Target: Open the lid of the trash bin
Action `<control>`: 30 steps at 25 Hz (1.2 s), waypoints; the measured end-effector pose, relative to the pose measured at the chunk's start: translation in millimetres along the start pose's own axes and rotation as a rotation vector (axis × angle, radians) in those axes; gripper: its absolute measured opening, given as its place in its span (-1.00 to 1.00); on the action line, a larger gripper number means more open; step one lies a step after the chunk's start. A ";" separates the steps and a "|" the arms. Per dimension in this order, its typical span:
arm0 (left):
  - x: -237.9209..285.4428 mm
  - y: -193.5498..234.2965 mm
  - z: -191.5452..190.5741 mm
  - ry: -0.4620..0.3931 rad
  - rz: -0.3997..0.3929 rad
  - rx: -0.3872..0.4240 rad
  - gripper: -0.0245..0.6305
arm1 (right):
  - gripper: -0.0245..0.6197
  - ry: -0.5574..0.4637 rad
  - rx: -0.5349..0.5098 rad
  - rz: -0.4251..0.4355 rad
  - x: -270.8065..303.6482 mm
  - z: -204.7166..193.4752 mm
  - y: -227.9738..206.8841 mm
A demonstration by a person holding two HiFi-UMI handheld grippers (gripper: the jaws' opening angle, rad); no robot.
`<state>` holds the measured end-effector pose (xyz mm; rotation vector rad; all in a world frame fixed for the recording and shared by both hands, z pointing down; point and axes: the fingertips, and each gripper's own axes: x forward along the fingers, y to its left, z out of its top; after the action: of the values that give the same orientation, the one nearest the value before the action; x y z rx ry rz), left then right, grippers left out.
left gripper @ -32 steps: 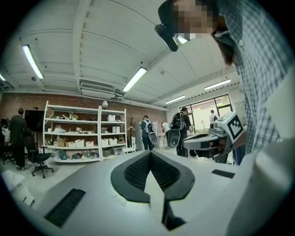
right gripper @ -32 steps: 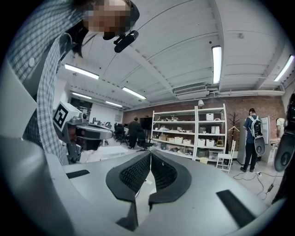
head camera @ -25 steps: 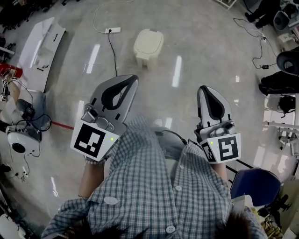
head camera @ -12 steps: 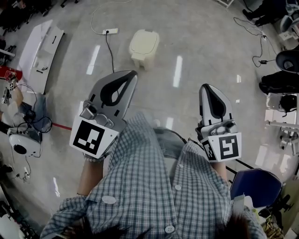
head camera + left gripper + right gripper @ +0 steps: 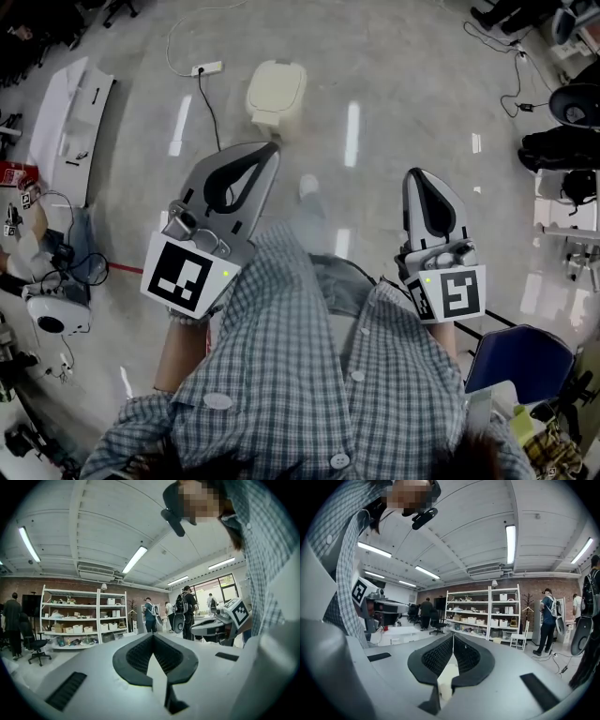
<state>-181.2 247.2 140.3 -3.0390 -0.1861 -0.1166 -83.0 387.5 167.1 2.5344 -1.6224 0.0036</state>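
Basically approach phase, no contact yet. Left to right in the head view:

- white panel [image 5: 70,122] lies flat on the floor [image 5: 403,84] at far left. The power strip [image 5: 208,68] and its cable sit just left of the bin.
- left gripper [image 5: 267,155] is held out in front of the torso, jaws pressed together at the tips with nothing between them. The left gripper view agrees: only the room and shelves [image 5: 75,616] beyond.
- trash bin [image 5: 267,116] stands upright on the floor, ahead and well apart from both grippers, roughly between their lines and nearer the left one's. Its lid [image 5: 277,86] is down and faces up.
- right gripper [image 5: 420,175] is the same: jaws pressed together, empty, pointing forward.
- blue chair [image 5: 520,366] is at lower right, not in the way.

Bin pose: the lid is a rounded rectangle. Its long axis looks to run away from the person, far end leaning slightly right. Some body shows under the near edge, so I'd guess that's the front, but I can't tell the hinge side from here.

Next move, as I judge it: close the distance, drop one gripper to the lid's free edge, then spread the jaws to pinch the lip or hook under it and swing up.
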 end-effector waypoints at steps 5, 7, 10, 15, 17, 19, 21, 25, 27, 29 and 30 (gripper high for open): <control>37.6 19.7 -8.7 0.014 -0.031 -0.022 -0.93 | -0.86 0.037 0.002 -0.020 22.6 -8.4 -22.0; 54.2 26.5 -12.0 0.017 -0.045 -0.030 -0.93 | -0.86 0.062 0.006 -0.029 30.7 -14.4 -32.5; 79.3 35.0 -19.2 0.033 -0.067 -0.035 -0.93 | -0.86 0.087 0.010 -0.047 46.2 -20.7 -49.8; 122.2 55.6 -19.0 0.036 -0.090 -0.067 -0.93 | -0.86 0.102 0.017 -0.039 82.8 -21.0 -80.1; 135.4 71.2 -20.0 0.038 -0.079 -0.083 -0.93 | -0.86 0.109 0.018 -0.033 100.7 -20.8 -89.4; 146.2 88.2 -23.2 0.050 -0.066 -0.098 -0.93 | -0.86 0.118 0.016 -0.022 118.7 -21.0 -95.1; 157.6 104.1 -25.1 0.058 -0.059 -0.102 -0.93 | -0.86 0.126 0.014 -0.010 134.7 -20.9 -100.4; 175.4 134.1 -24.9 0.059 -0.033 -0.098 -0.93 | -0.86 0.129 0.016 0.017 171.0 -20.3 -111.4; 181.2 151.0 -26.9 0.061 -0.013 -0.104 -0.93 | -0.86 0.124 0.017 0.037 192.7 -17.9 -114.2; 186.6 166.9 -28.6 0.062 0.010 -0.110 -0.93 | -0.86 0.116 0.018 0.059 214.4 -14.5 -116.4; 189.1 173.9 -29.2 0.062 0.022 -0.111 -0.93 | -0.86 0.114 0.015 0.072 224.5 -13.3 -117.5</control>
<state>25.7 94.8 169.1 -3.1410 -0.1458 -0.2268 118.8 234.6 183.9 2.4368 -1.6737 0.1649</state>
